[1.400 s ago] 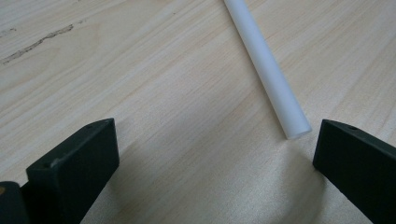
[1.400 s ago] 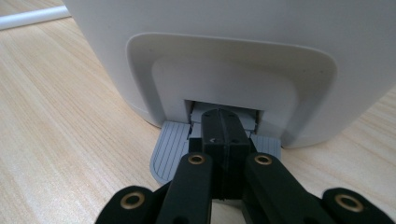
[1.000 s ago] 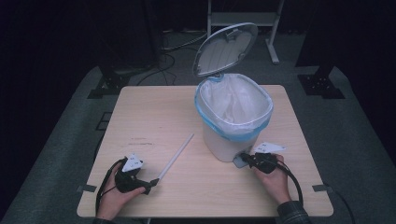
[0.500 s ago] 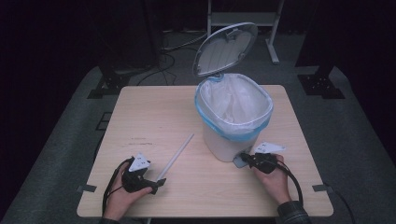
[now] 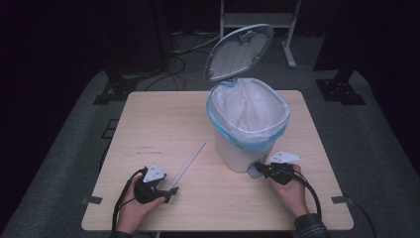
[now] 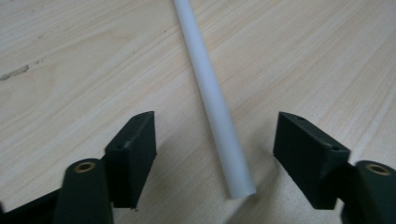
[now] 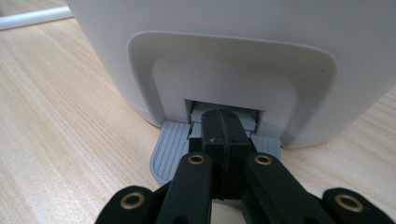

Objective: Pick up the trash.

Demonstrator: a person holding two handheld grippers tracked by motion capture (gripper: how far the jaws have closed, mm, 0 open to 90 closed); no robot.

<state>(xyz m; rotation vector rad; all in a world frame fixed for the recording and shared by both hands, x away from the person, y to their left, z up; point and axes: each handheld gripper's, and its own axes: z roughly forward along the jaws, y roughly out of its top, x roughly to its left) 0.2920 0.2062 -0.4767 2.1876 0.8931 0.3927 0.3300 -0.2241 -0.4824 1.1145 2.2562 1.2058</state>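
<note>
Right tool (image 7: pixel 223 135) on pedal (image 7: pixel 170 149); bin (image 5: pixel 247 124) open, white liner (image 5: pixel 250 106).

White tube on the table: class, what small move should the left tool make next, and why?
Probably close the left tool on the white tube. Its jaws stand open on either side of the tube's near end, which lies flat on the table, ungripped. Meanwhile the right tool rests shut on the bin's pedal, and the lid stands up.

Light wooden desk (image 5: pixel 163 124) bearing a bin and a tube.

A white pedal bin (image 5: pixel 249 126), lid raised and lined with a bag, stands right of centre, pedal toward the near edge; a thin white tube (image 5: pixel 187 165) lies slantwise toward the near left corner.
</note>
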